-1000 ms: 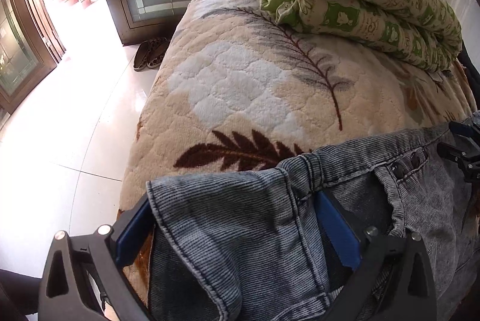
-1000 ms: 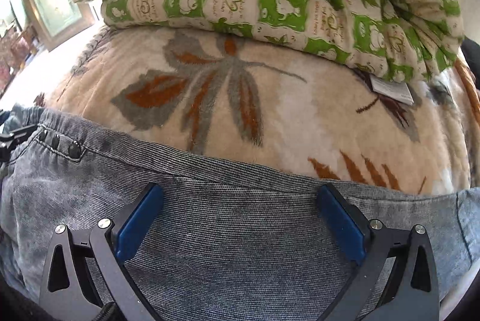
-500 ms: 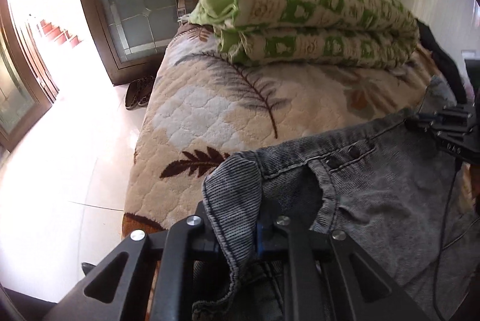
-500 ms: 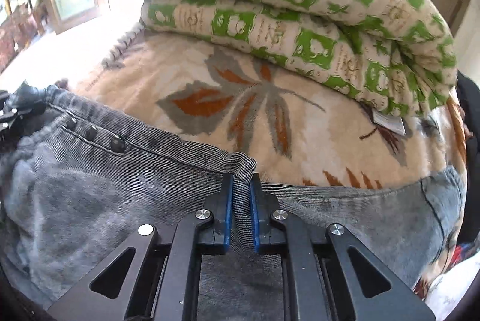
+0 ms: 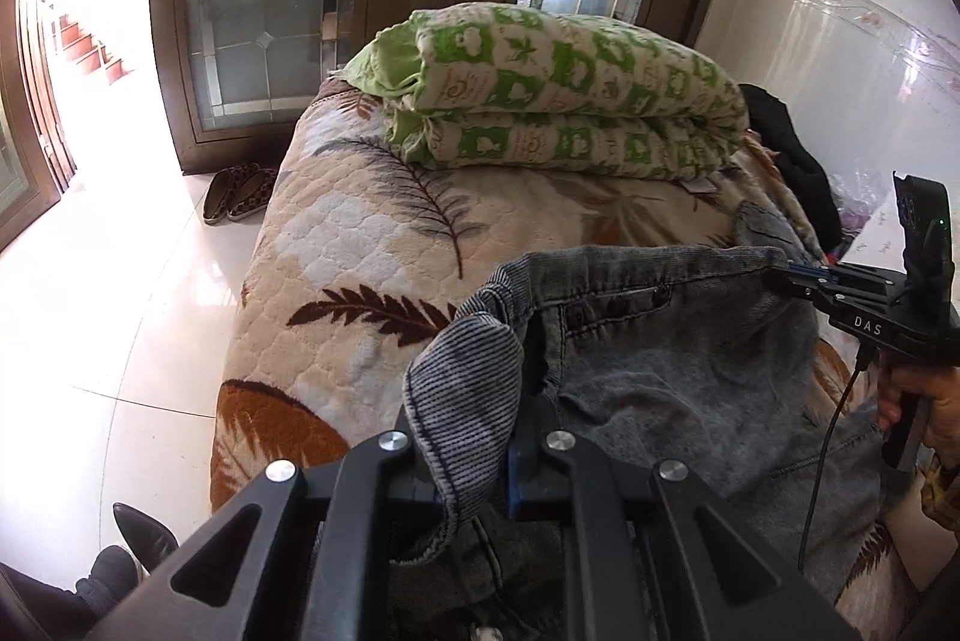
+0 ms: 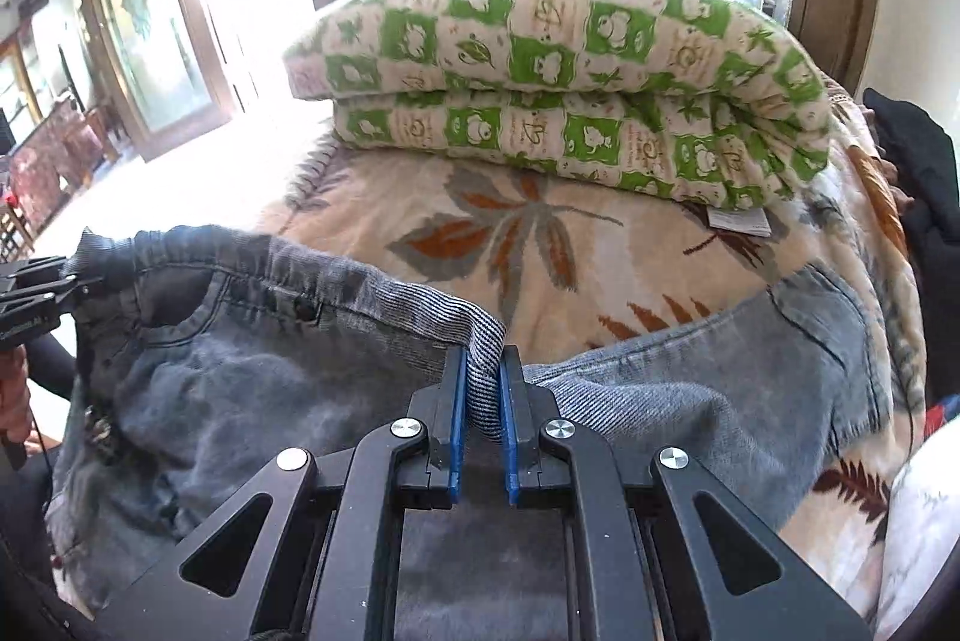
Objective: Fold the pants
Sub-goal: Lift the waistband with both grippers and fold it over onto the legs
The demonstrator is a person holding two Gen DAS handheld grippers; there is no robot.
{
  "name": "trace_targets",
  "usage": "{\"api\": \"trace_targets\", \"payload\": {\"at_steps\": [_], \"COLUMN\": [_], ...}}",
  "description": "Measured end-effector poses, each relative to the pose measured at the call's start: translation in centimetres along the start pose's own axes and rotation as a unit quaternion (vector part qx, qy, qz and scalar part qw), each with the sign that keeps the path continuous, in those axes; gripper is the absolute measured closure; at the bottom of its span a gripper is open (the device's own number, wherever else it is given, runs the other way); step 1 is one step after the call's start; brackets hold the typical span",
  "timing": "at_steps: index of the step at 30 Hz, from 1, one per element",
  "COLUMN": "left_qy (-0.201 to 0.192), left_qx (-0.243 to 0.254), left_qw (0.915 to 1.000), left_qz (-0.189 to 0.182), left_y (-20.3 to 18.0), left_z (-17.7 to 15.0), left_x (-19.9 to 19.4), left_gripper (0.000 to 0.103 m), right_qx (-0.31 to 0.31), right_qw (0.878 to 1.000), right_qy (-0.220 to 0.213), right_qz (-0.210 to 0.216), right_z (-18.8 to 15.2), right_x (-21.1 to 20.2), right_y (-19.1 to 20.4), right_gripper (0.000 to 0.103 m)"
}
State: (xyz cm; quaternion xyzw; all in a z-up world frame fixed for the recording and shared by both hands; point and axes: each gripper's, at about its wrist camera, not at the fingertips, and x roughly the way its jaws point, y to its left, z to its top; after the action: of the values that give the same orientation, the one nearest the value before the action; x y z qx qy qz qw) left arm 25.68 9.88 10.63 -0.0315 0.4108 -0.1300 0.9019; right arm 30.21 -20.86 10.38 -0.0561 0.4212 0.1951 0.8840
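Left wrist view: fingers of the left gripper [image 5: 474, 467] pinch a waistband fold of the grey-blue denim pants [image 5: 678, 371]. Right wrist view: blue-padded fingers of the right gripper [image 6: 483, 401] clamp the waistband too. Pants hang between both grippers, draped over the cream leaf-patterned bed blanket [image 5: 360, 245]. Beyond the pants, a folded green-and-white checked quilt [image 6: 558, 83] rests on the blanket.

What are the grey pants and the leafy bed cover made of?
The pants look like washed grey denim: fine ribbed weave at the waistband, stitched seams, metal studs. The bed cover looks like soft plush fleece, quilted into little bumps, with printed leaves; the exact fibre can't be told. Each hand-held gripper, left and right, pinches the waistband.
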Motion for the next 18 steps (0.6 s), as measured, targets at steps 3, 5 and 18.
{"api": "trace_targets", "payload": {"at_steps": [3, 5, 18], "left_qy": [-0.006, -0.011, 0.028], "left_qx": [0.000, -0.002, 0.025], "left_qw": [0.9999, 0.9995, 0.9964], "left_qz": [-0.014, -0.028, -0.077], "left_y": [-0.1, -0.2, -1.6], "left_z": [-0.6, -1.0, -9.1], "left_x": [-1.8, -3.2, -9.3], "left_gripper": [0.088, 0.088, 0.088], "right_qx": [-0.003, -0.001, 0.029], "right_qw": [1.000, 1.000, 0.999], "right_qy": [-0.004, -0.009, 0.008], "right_qz": [0.006, 0.010, 0.034], "right_z": [-1.1, -1.9, -9.6], "right_x": [-1.7, -3.0, -10.2], "right_y": [0.6, 0.8, 2.7], "right_gripper": [0.094, 0.094, 0.094]}}
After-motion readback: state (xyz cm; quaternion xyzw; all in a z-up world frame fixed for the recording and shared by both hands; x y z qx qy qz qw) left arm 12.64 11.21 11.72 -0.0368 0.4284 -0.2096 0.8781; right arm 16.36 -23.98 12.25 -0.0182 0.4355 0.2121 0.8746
